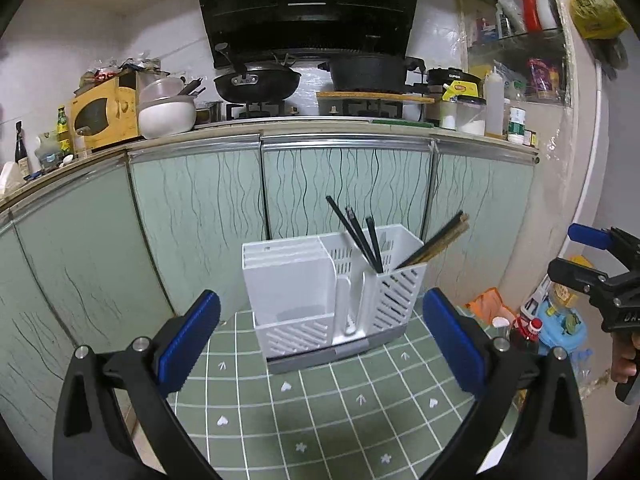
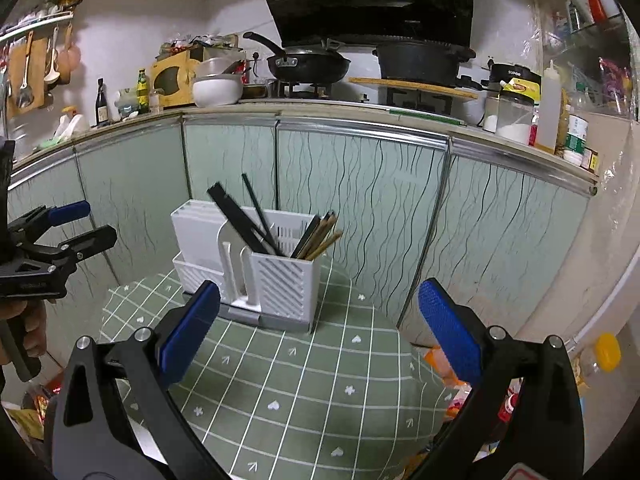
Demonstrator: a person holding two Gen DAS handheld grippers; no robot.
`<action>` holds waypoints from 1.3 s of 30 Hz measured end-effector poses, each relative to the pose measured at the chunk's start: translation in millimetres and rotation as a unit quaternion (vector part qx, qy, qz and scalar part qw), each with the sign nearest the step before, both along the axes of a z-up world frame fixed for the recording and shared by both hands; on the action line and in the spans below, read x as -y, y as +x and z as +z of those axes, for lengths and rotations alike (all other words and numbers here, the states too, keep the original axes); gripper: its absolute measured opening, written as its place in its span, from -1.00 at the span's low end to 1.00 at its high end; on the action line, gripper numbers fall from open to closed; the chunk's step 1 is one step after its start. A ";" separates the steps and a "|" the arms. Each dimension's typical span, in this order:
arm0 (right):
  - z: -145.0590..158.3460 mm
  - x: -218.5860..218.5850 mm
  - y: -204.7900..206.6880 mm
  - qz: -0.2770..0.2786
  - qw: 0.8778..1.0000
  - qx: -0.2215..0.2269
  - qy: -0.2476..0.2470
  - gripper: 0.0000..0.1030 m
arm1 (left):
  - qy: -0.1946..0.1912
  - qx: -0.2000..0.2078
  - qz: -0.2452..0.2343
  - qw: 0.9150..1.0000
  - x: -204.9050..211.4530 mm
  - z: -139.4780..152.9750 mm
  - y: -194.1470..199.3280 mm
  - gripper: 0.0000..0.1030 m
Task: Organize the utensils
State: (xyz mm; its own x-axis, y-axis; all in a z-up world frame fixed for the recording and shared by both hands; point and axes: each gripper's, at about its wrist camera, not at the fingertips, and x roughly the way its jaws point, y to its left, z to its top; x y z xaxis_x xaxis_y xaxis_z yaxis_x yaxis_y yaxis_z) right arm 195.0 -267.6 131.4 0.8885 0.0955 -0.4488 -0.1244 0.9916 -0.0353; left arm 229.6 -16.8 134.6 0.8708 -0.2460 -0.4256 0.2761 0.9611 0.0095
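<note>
A white slotted utensil holder (image 1: 332,292) stands at the far end of a green checked table (image 1: 320,420). Black chopsticks (image 1: 356,236) lean in its middle compartment and brown wooden chopsticks (image 1: 440,240) lean in its right compartment. The holder also shows in the right wrist view (image 2: 256,268), with the black chopsticks (image 2: 244,216) and the brown ones (image 2: 320,236). My left gripper (image 1: 320,340) is open and empty, in front of the holder. My right gripper (image 2: 320,328) is open and empty, in front of the holder and to its right.
Green patterned cabinet doors (image 1: 200,208) stand right behind the table. The counter above holds a wok (image 1: 256,84), a black pot (image 1: 368,72), bowls (image 1: 168,112) and bottles. Bags and a bottle (image 1: 528,332) lie on the floor to the right.
</note>
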 end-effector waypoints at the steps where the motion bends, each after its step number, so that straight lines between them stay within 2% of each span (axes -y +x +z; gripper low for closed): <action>1: -2.5 -0.5 -2.6 -0.002 1.000 0.000 0.000 0.86 | 0.001 -0.001 0.000 1.000 -1.2 -3.7 -4.5 0.91; 18: -71.0 -18.8 -54.9 -0.007 1.000 -0.013 -0.016 0.86 | 0.011 -0.011 0.014 1.000 -15.4 -60.5 -64.7 0.91; 27: -104.3 -23.6 -82.3 -0.012 1.000 -0.022 -0.012 0.86 | 0.004 -0.021 0.032 0.999 -22.1 -90.6 -93.8 0.91; 39: -140.8 -38.1 -107.1 -0.013 0.999 -0.033 -0.005 0.86 | -0.003 -0.051 0.047 0.998 -22.8 -138.5 -116.4 0.91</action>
